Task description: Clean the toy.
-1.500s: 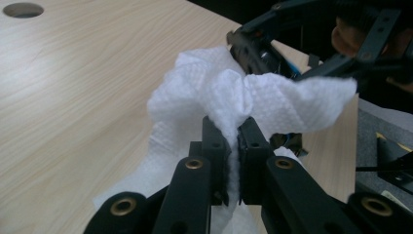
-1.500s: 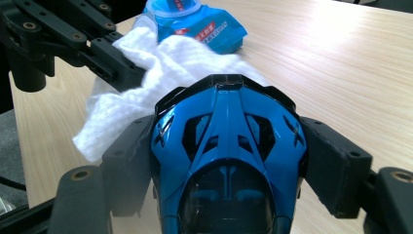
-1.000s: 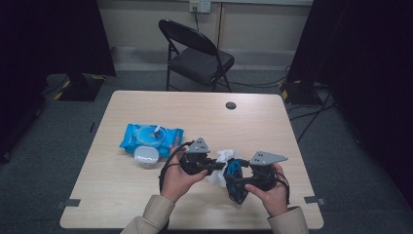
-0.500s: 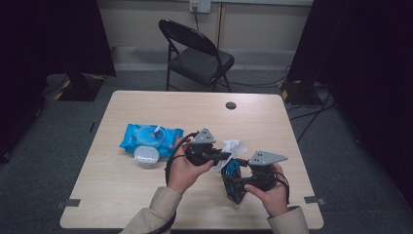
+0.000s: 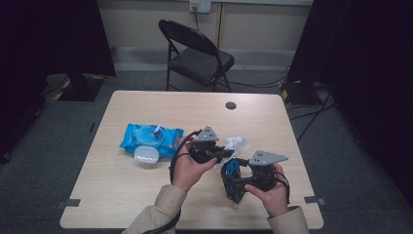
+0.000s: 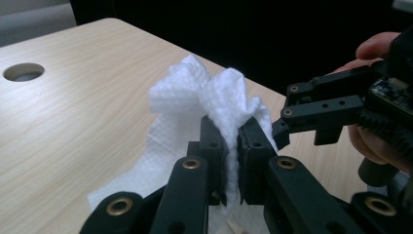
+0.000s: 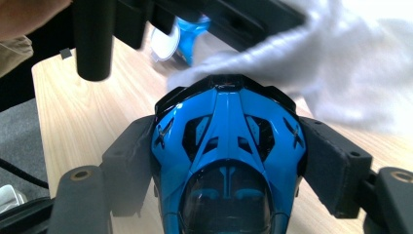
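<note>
My left gripper (image 6: 233,131) is shut on a crumpled white wipe (image 6: 195,97), which bunches up above its pads. In the high view the left gripper (image 5: 224,152) holds the wipe (image 5: 237,144) just above the table's middle right. My right gripper (image 7: 226,146) is shut on a glossy blue and black toy (image 7: 226,122), with one pad on each of its sides. It holds the toy (image 5: 232,170) close below the wipe, near the table's front edge. In the right gripper view the wipe (image 7: 341,73) hangs blurred just beyond the toy's tip.
A blue pack of wipes (image 5: 151,139) lies at the table's middle left, with a round white lid (image 5: 146,156) in front of it. A cable hole (image 5: 231,105) sits near the table's far edge. A black folding chair (image 5: 197,56) stands behind the table.
The left gripper with the wipe has shifted a little away from the person and to the right. The right gripper and the toy have kept still.
</note>
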Action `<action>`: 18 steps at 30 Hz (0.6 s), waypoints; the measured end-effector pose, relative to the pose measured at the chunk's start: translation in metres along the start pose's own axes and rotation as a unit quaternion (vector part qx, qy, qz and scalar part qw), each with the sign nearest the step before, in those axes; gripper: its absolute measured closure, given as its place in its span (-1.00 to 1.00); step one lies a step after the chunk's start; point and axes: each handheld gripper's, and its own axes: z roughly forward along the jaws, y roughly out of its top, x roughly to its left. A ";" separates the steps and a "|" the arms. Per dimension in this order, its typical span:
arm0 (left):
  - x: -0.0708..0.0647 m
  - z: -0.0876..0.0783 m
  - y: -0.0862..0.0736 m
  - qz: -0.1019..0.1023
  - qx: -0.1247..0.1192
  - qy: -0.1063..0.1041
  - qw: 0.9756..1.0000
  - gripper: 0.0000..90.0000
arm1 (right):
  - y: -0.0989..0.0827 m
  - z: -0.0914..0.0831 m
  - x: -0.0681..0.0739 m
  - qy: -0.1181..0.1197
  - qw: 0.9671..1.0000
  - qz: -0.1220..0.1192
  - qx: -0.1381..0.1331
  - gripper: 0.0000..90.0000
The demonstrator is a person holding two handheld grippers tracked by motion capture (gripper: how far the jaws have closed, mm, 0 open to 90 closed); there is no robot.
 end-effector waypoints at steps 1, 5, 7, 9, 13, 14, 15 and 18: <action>0.000 -0.004 0.001 0.001 -0.001 0.000 1.000 0.85 | 0.000 -0.001 -0.001 -0.002 1.000 0.004 -0.004 -0.41; -0.002 -0.021 0.002 0.007 -0.007 -0.002 1.000 0.85 | 0.000 -0.006 -0.008 -0.012 1.000 0.013 -0.010 -0.41; -0.004 -0.028 0.002 0.011 -0.007 -0.006 1.000 0.86 | 0.000 -0.008 -0.011 -0.017 1.000 0.016 -0.014 -0.41; -0.007 -0.033 0.001 0.013 -0.011 -0.011 1.000 0.86 | -0.001 -0.009 -0.014 -0.022 0.999 0.019 -0.015 -0.41; -0.011 -0.041 -0.003 0.015 -0.012 -0.019 1.000 0.86 | -0.004 -0.008 -0.016 -0.024 0.999 0.023 -0.009 -0.41; -0.012 -0.041 -0.004 0.017 -0.009 -0.019 1.000 0.86 | -0.004 -0.008 -0.016 -0.026 0.999 0.025 -0.011 -0.41; -0.014 -0.041 -0.005 0.020 -0.006 -0.020 1.000 0.86 | -0.004 -0.007 -0.016 -0.026 0.999 0.024 -0.009 -0.41; -0.018 -0.037 -0.008 0.019 -0.005 -0.026 0.999 0.86 | -0.004 -0.007 -0.015 -0.024 0.999 0.022 -0.010 -0.41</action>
